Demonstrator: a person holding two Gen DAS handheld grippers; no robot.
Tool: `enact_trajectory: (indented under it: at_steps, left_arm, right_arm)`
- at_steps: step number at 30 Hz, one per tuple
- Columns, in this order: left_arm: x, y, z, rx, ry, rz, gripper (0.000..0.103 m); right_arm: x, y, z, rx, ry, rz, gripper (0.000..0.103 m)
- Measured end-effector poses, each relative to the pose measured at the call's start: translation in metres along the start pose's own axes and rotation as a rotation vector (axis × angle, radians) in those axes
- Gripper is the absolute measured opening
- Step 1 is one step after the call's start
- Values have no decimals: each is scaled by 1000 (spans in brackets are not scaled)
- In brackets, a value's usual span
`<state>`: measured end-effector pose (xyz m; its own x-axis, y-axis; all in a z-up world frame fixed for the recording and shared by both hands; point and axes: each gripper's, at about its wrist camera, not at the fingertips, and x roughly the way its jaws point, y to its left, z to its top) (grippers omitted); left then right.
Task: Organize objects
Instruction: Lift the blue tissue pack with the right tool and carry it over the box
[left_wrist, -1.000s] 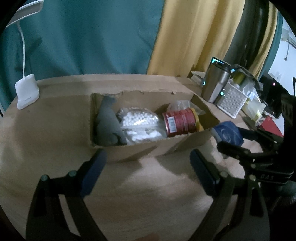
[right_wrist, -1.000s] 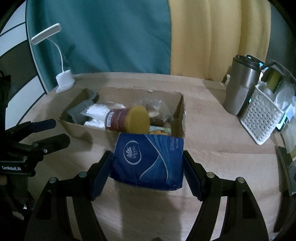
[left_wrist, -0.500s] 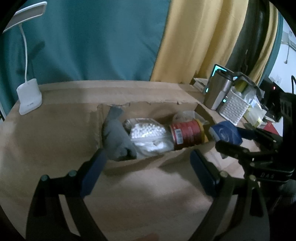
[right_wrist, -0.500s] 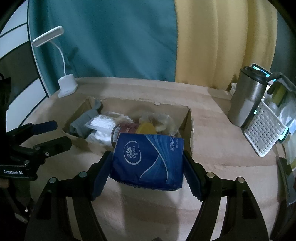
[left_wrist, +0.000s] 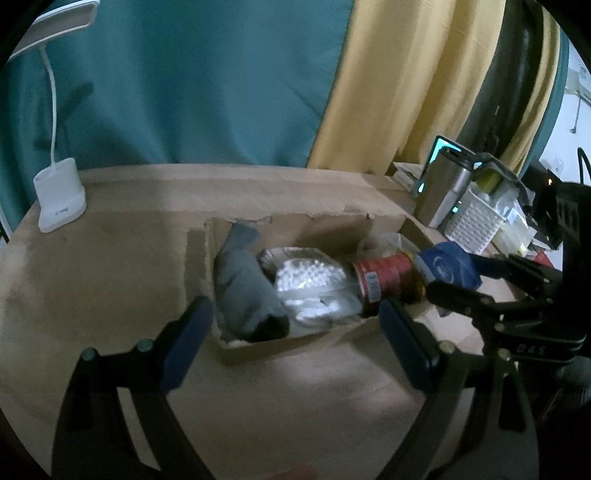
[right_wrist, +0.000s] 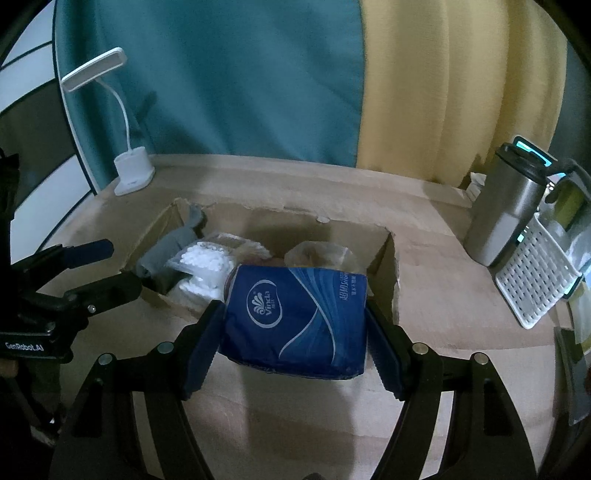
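Because the cardboard box (right_wrist: 384, 254) is nearly full, I am clamping the tissue pack (right_wrist: 295, 325) by its ends in my right tool (right_wrist: 295, 332), aiming for the free corner. My left tool (left_wrist: 295, 343) is standing wide and empty, keeping clear.

Blue tissue pack (right_wrist: 295, 321) level, above open cardboard box's (right_wrist: 384, 254) near edge.

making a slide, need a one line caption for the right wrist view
Right gripper clamps a blue Vinda tissue pack above the near edge of a cardboard box already holding packed items.
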<state>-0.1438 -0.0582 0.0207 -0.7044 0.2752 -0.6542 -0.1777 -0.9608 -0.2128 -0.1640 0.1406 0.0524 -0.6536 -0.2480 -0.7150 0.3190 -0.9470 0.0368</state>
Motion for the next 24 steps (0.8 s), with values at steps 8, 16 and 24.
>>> enact_trajectory:
  at_steps: [8,16,24]
  left_arm:
    - [7,7,5,-11,-5,6,93]
    - [12,13,10,-17,-7,9,93]
    - [19,18,14,-27,-4,15,93]
  right_arm:
    - [10,1,9,-6,6,5,77]
    - [21,0,20,-9,10,8,77]
    - [33,0,31,-8,13,10,77]
